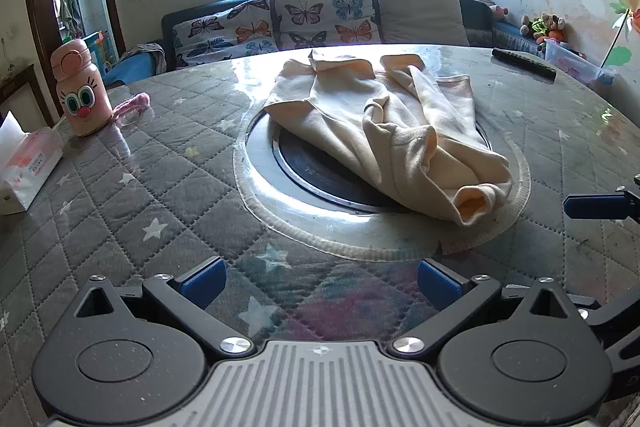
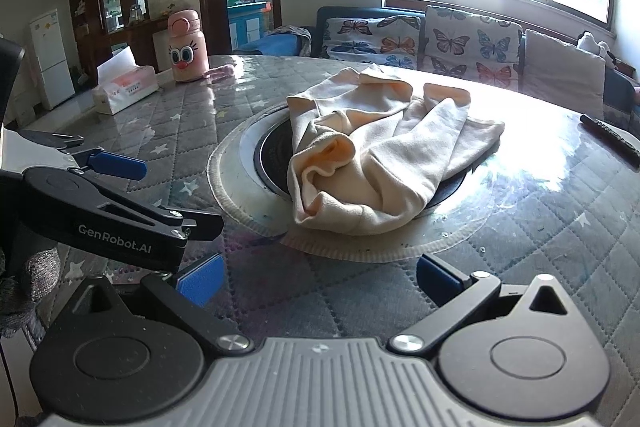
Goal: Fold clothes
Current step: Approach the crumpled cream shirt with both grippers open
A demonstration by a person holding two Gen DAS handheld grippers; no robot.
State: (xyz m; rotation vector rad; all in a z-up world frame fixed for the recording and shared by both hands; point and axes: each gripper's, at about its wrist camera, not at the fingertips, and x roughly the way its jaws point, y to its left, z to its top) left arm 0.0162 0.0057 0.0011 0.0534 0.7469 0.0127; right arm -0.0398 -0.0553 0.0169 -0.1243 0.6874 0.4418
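Crumpled cream garment (image 1: 396, 131) on table, beyond both gaping hand-held grippers, untouched

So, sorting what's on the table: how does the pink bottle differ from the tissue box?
The pink bottle stands upright and tall with a cartoon face; the tissue box lies flat and low, with printed text.
The bottle is round and capped shut; the box is rectangular, with a white tissue sticking out of its top.
Both sit near the table's edge, apart from the cream garment.

Pink bottle (image 1: 81, 91) beside tissue box (image 1: 25, 163) on quilted table (image 1: 120, 195); black remote (image 1: 524, 63) at far edge; butterfly sofa (image 1: 304, 15) behind.
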